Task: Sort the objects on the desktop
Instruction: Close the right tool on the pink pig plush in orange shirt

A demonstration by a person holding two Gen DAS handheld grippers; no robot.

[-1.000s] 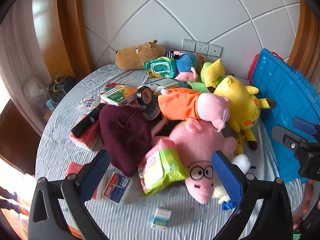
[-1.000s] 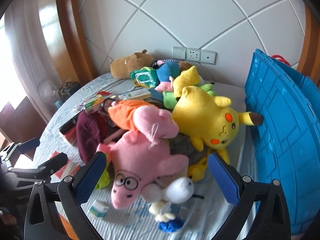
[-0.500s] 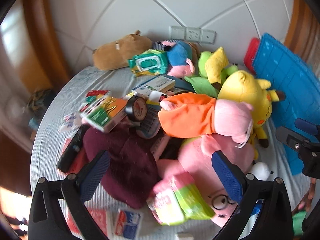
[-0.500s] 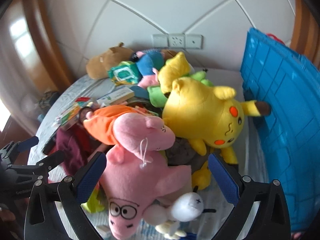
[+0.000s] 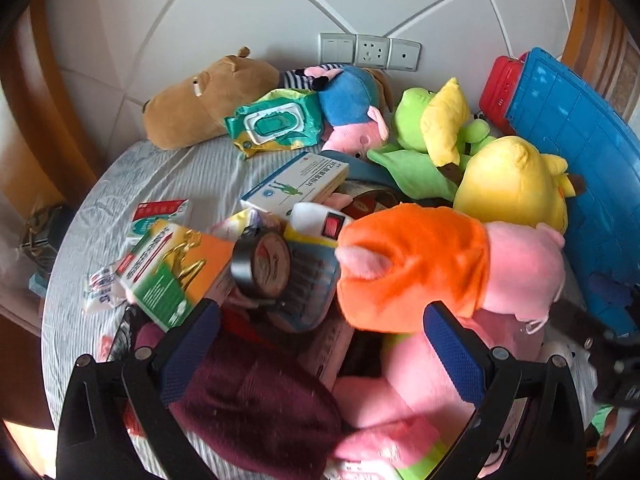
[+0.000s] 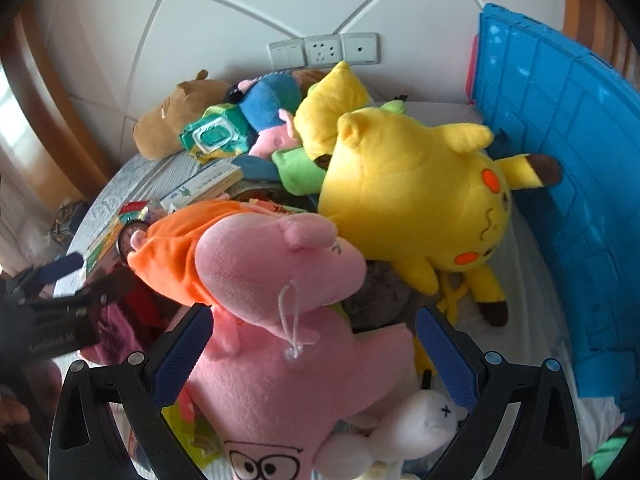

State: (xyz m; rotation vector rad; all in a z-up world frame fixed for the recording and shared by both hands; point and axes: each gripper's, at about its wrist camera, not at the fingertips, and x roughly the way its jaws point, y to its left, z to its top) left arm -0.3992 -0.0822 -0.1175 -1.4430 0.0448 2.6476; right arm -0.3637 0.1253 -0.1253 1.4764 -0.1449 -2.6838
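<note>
The pig in the orange dress lies on top of the heap in the middle of the round table, its long axis running across the pile: pink head toward the blue crate at the table's right edge, orange body toward the boxes on the left half. From the right gripper the head sits straight ahead and just above the gap between the fingers, with its white hang loop dangling there; the jaws stand wide and hold nothing. From the left gripper the same pig's orange body lies ahead and to the right, nearer the right finger than the left, while a tape roll and a green-and-orange box lie just beyond the left finger; these jaws are also wide and empty. I judge the right one the nearer and better lined up for the pig, since its fingers already straddle the head across its narrow way. Beneath lies a larger pink plush with glasses, and beside the pig, touching the crate, a yellow plush. The crate's inside is hidden, so how much is sorted I cannot tell.
</note>
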